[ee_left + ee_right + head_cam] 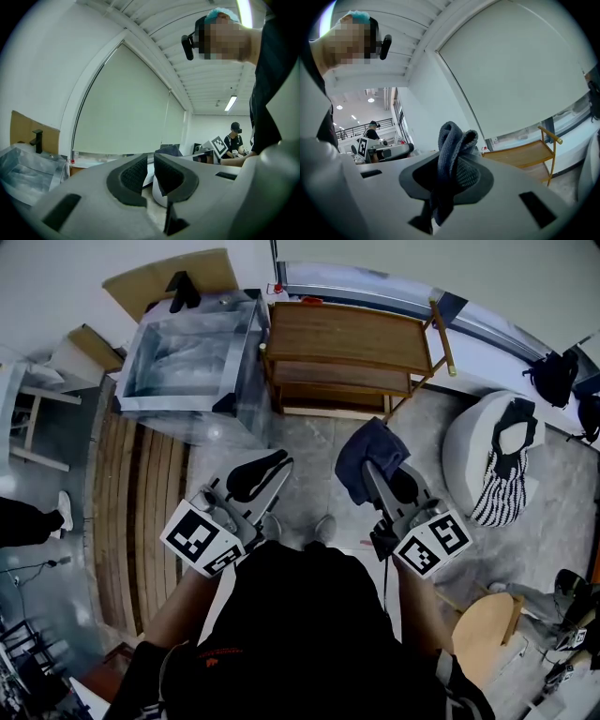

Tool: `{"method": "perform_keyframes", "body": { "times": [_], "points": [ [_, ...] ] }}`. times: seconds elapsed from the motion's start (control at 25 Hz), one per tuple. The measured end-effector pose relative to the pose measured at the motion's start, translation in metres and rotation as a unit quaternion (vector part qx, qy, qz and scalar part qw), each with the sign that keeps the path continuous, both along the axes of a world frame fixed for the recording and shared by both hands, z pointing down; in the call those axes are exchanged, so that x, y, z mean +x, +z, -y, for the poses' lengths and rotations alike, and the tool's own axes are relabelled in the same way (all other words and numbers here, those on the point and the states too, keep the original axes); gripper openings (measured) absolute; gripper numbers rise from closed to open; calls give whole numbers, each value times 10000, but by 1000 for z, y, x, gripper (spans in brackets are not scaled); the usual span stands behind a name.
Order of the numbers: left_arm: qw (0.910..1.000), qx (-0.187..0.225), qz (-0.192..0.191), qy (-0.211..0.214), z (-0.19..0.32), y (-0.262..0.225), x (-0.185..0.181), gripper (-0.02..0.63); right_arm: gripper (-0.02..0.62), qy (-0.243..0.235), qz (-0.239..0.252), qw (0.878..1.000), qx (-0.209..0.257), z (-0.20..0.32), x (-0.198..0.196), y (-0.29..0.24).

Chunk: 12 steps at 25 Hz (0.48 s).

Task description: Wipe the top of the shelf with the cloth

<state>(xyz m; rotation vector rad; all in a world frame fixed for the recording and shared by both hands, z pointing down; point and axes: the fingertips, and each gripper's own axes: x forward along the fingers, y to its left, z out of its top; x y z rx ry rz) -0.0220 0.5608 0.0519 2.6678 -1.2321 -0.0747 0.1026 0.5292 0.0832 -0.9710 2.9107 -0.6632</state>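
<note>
- Right gripper view: right tongs (452,174) clamp the cloth (451,143); shelf (520,153) well ahead, nothing between.
- Left tongs (149,174) slightly apart, empty.
- Clear bin (148,357) beside shelf.

Cannot see the stretch of the cloth (451,140) pinched between the jaws of the right gripper (449,180). Loses the left part of the shelf (525,152) behind that gripper's body. Barely shows the lower tiers from the head view.

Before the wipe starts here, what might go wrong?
The cloth sits bunched in the right gripper, pinched at a fold, so it may slip out or wipe only a narrow strip. The shelf has an upright post at its right end that the gripper might catch.
</note>
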Motion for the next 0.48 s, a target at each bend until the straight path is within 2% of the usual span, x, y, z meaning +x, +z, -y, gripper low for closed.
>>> {"method": "perform_keyframes", "body": {
  "times": [0.24,0.48],
  "points": [
    [9995,-61,33,-323,15,8,24,54,61,-212,122,9997,-33,13,32,2],
    [9989,-112,70,-450,32,13,42,53,60,-294,181,9994,-65,32,53,5]
  ]
}}
